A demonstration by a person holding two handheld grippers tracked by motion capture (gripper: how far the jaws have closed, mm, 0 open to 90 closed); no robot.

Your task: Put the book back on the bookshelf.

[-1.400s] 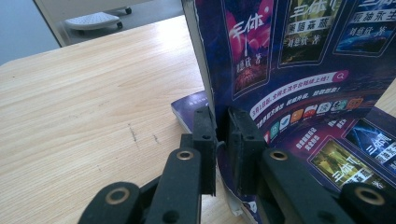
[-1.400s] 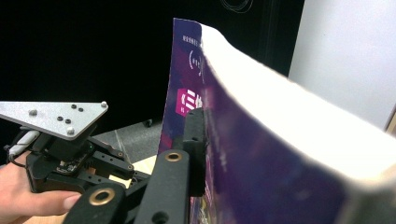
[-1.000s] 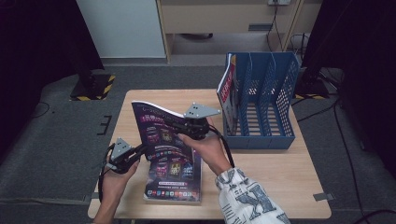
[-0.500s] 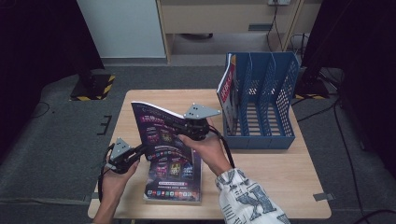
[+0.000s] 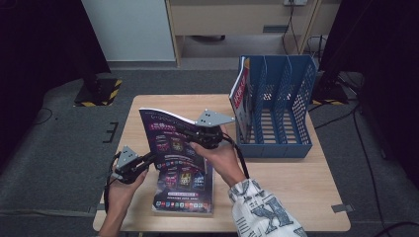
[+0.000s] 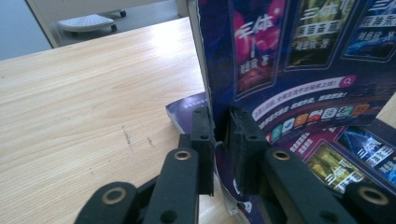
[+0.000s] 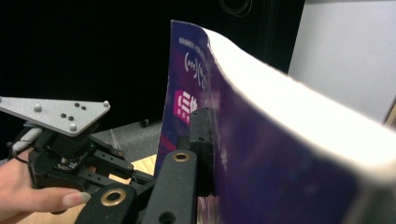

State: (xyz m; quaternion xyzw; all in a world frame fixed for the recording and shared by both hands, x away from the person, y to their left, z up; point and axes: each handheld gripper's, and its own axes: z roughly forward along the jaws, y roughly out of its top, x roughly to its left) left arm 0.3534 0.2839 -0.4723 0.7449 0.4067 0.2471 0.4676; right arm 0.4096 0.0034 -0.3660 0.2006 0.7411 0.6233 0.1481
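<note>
Purple magazine (image 5: 168, 140) raised at a tilt above a second magazine (image 5: 185, 190) lying flat on the wooden table (image 5: 286, 192), well to the left of the blue file rack (image 5: 276, 113). Left gripper (image 6: 220, 140) is clamped on the raised magazine's lower edge; right gripper (image 5: 190, 132) is pinched on its upper part. A red-covered magazine (image 5: 240, 98) stands in the rack's leftmost slot.
</note>
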